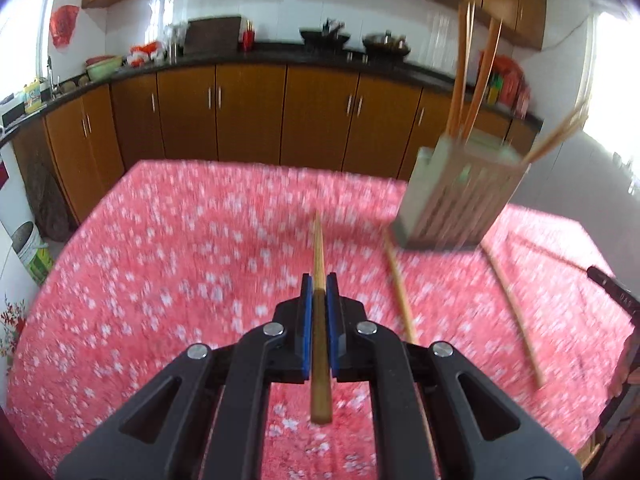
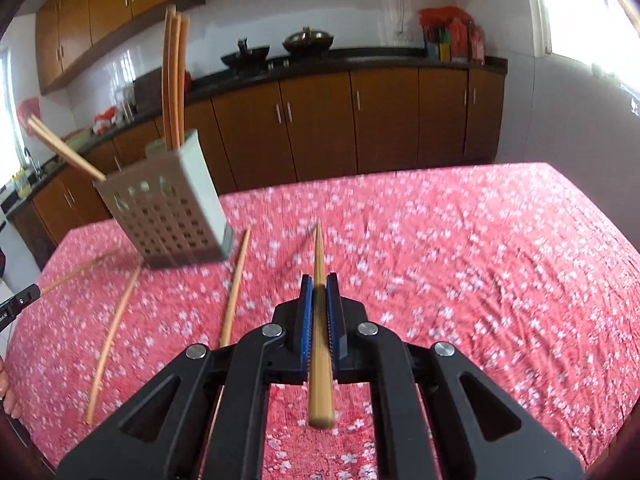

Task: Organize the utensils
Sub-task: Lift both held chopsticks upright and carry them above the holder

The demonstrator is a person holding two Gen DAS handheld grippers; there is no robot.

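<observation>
Each gripper point(image 1: 319, 284) point(image 2: 319, 285) clamps one chopstick point(image 1: 319, 248) point(image 2: 319, 252) lengthwise; a skewed approach could jab the holder point(image 2: 168, 216) and tip it.

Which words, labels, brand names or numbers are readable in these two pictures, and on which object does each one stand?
No text can be read with certainty.
Black hand-held gripper at the picture's edge: pale letters, too blurred to read.
Yellow bottle by the sink: label too small.
Colourful packages on the counter: print too small.
Utensil holder, chopsticks and tablecloth: no writing visible.
</observation>
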